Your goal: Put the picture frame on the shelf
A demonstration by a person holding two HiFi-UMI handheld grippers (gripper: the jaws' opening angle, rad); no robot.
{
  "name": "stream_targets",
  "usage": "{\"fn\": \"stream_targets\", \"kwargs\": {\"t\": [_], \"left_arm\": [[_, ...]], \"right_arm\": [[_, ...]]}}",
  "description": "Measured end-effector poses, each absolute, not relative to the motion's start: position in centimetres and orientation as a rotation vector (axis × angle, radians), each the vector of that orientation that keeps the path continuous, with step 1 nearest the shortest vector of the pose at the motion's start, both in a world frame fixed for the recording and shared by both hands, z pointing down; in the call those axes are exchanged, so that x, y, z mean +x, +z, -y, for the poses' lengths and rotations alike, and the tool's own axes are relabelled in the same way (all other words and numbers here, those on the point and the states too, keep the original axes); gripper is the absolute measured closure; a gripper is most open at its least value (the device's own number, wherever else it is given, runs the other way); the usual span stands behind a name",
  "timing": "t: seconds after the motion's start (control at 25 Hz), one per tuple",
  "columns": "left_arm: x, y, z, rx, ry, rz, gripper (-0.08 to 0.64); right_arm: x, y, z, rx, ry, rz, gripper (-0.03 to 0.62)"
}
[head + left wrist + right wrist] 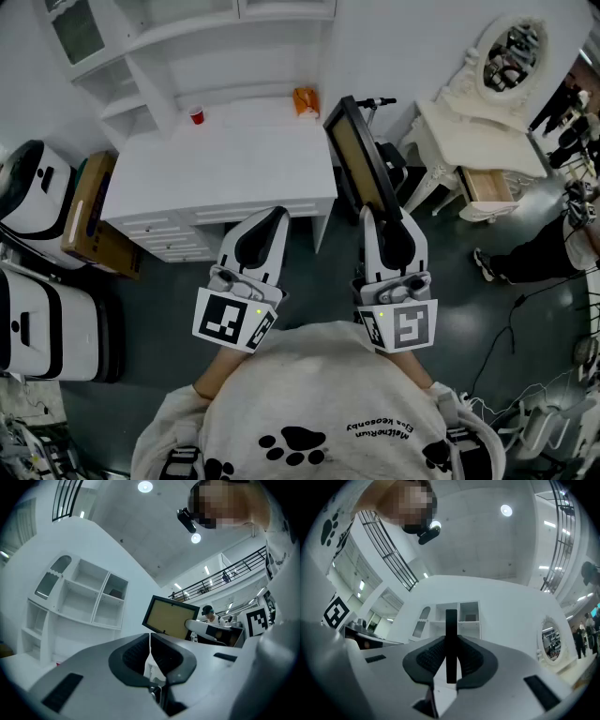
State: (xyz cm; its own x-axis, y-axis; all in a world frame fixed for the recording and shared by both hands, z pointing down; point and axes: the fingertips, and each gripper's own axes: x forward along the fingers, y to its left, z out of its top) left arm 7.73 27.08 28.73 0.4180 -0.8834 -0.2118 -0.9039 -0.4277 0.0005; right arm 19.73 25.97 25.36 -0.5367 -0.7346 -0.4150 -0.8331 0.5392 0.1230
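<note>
My right gripper [382, 220] is shut on the lower edge of the picture frame [359, 157], a black frame with a tan panel, held tilted in the air beside the white desk [220, 169]. In the right gripper view the frame's black edge [451, 639] stands upright between the pads, in line with the white shelf unit [457, 617] ahead. The left gripper [270, 217] hangs beside it, shut with nothing between its jaws. From the left gripper view the frame [168, 618] is to the right and the shelf unit [79, 597] to the left. The shelves [141, 52] rise behind the desk.
A red cup [197, 114] and an orange packet [306, 100] sit at the back of the desk. A cardboard box [89, 216] and white machines [37, 187] stand at left. A white vanity with an oval mirror [497, 84] and a person's legs [548, 248] are at right.
</note>
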Motion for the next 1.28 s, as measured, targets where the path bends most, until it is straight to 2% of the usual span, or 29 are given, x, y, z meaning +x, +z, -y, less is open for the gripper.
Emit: {"fn": "stream_targets", "kwargs": {"t": [1.28], "left_arm": [[9.1, 29.2, -24.5, -2.496, 0.26, -1.702, 0.534]], "right_arm": [[22.2, 25.4, -22.2, -1.231, 0.413, -2.496, 0.502]]}}
